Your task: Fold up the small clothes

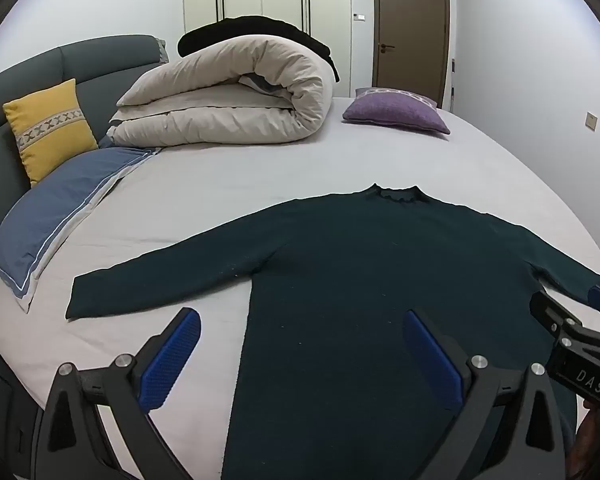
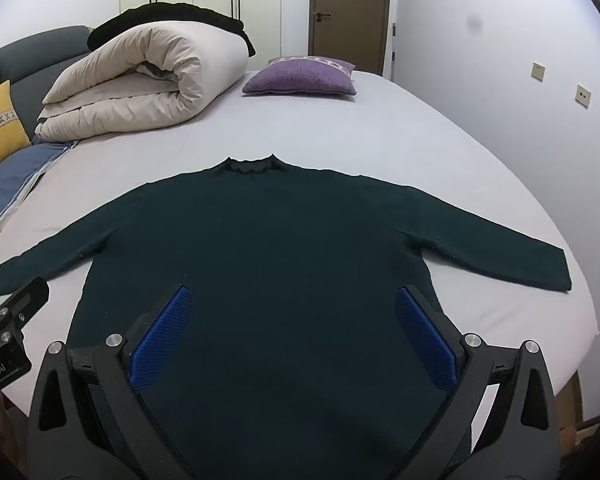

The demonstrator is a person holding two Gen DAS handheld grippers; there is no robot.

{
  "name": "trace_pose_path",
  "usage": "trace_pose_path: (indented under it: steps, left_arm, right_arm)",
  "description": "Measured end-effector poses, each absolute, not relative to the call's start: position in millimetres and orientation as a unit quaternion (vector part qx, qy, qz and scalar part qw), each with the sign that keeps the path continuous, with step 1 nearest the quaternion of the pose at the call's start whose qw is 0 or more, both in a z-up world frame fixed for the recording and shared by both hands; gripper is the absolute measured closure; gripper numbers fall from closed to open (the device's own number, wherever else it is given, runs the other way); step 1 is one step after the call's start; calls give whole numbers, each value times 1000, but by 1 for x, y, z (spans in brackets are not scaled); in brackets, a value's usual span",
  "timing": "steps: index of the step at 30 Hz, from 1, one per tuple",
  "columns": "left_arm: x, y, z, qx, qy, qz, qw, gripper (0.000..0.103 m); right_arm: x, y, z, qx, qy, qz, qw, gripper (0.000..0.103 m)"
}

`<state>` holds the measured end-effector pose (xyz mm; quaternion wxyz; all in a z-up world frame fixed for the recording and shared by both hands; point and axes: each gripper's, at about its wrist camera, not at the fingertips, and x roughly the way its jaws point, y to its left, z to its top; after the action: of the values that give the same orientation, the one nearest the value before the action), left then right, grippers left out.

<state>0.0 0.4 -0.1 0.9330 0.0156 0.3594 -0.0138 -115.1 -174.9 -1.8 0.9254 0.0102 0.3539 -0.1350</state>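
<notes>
While a dark green sweater (image 2: 267,248) was laid flat on the bed (image 2: 420,128), sleeves spread, its hem cut off below, left gripper (image 1: 302,354) and right gripper (image 2: 293,334) hovered above, jaws wide apart, nothing clamped, black garment (image 2: 171,14) half hidden behind rolled duvet (image 2: 139,80).

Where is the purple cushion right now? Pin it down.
The purple cushion lies at the far end of the bed, right of the rolled duvet and beyond the sweater's collar, in front of the brown door.
</notes>
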Motion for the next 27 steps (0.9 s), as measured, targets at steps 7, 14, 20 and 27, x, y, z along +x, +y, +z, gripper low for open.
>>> trace_pose_path:
  steps: [7,14,20,27]
  left_arm:
    - [1,6,5,18,361,-17,932,0]
    - [1,3,2,14,358,-15,933,0]
    - [3,11,1,16,357,-14,934,0]
    - [4,12,0,17,356,-13,934,0]
  right_arm:
    - [-117,-169,-15,8,358,-138,923,0]
    - [-113,-167,-13,10,362,-129,923,0]
    - [-113,-168,-11,10,363,-128,923,0]
    - [-113,-165,-10,8,365,-128,922,0]
